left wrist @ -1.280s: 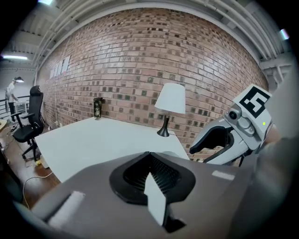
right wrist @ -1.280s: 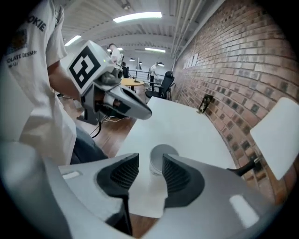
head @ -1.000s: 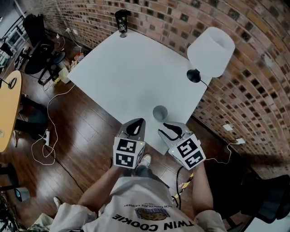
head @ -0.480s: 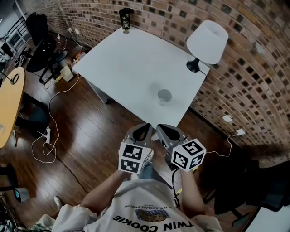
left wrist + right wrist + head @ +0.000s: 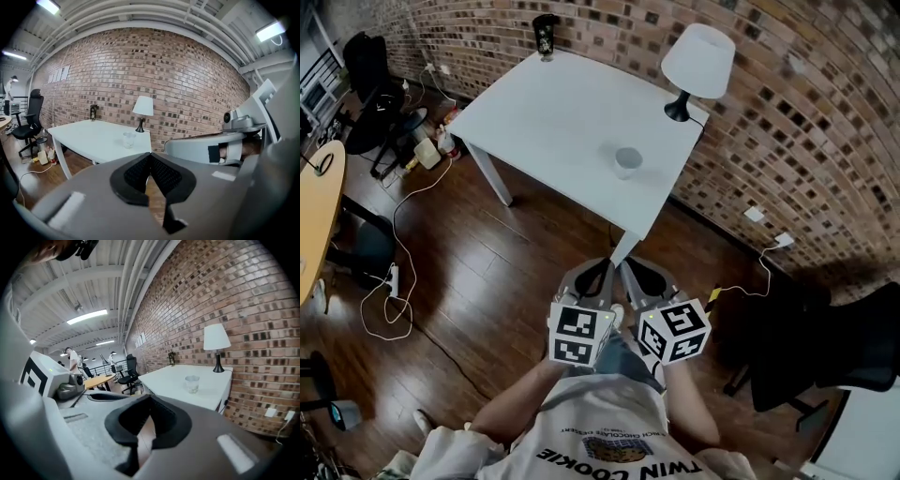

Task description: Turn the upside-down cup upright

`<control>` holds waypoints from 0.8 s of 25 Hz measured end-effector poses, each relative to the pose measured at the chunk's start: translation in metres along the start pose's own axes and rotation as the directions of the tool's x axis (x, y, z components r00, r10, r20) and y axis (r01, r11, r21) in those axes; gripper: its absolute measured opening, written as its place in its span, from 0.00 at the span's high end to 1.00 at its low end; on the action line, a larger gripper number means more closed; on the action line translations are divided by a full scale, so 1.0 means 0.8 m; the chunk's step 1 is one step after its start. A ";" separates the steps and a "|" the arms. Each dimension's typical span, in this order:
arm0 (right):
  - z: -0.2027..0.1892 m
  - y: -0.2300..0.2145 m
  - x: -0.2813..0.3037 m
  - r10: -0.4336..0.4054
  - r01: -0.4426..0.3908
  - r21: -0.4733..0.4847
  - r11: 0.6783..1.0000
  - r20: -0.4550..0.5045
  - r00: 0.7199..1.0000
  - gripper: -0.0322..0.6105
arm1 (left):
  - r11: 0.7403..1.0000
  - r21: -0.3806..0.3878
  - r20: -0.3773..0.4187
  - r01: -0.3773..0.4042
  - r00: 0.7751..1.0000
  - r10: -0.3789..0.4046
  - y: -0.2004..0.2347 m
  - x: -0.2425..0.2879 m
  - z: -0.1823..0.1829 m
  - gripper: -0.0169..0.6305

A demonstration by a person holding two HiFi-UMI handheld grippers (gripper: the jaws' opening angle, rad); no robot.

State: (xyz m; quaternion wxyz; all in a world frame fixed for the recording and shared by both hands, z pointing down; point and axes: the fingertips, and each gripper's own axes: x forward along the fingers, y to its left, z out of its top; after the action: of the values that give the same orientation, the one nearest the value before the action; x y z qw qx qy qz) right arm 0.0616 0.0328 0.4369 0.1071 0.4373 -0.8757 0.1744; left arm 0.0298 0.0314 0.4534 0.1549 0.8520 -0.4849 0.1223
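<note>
A clear plastic cup point(image 5: 627, 161) stands upright, mouth up, near the right edge of the white table point(image 5: 553, 122). It also shows in the left gripper view point(image 5: 129, 139) and in the right gripper view point(image 5: 192, 383), in both far beyond the jaws. My left gripper point(image 5: 600, 270) and right gripper point(image 5: 630, 272) hang side by side over the wooden floor, well short of the table's near corner. Both are shut with nothing between their pads. In their own views the left gripper point(image 5: 150, 155) and the right gripper point(image 5: 149, 400) point toward the table.
A white lamp point(image 5: 697, 61) stands on the table's far right corner and a dark tumbler point(image 5: 546, 36) on the far left corner. A brick wall runs behind. A black office chair point(image 5: 825, 361) is at the right. Cables point(image 5: 394, 281) lie on the floor, and a wooden desk point(image 5: 314, 220) is at the left.
Both grippers have drawn back from the table's edge to over the floor. The right gripper's jaws, open beside the cup a second ago, are now shut. The cup stays on the table.
</note>
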 end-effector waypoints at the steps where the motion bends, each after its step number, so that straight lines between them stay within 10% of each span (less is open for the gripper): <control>1: -0.004 0.003 -0.008 -0.012 0.012 -0.004 1.000 0.000 1.000 0.95 | 1.000 0.004 0.003 0.003 1.000 -0.003 -0.007 -0.006 -0.001 0.97; 20: -0.035 0.010 -0.124 -0.083 0.083 -0.015 0.996 0.021 0.996 0.95 | 0.999 0.037 0.012 0.004 1.000 -0.004 -0.117 -0.059 -0.013 0.97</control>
State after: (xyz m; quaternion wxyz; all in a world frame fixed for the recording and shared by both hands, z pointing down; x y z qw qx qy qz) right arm 0.1151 0.1203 0.4269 0.1090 0.4743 -0.8591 0.1583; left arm 0.0866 0.1175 0.4330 0.1363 0.8565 -0.4816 0.1260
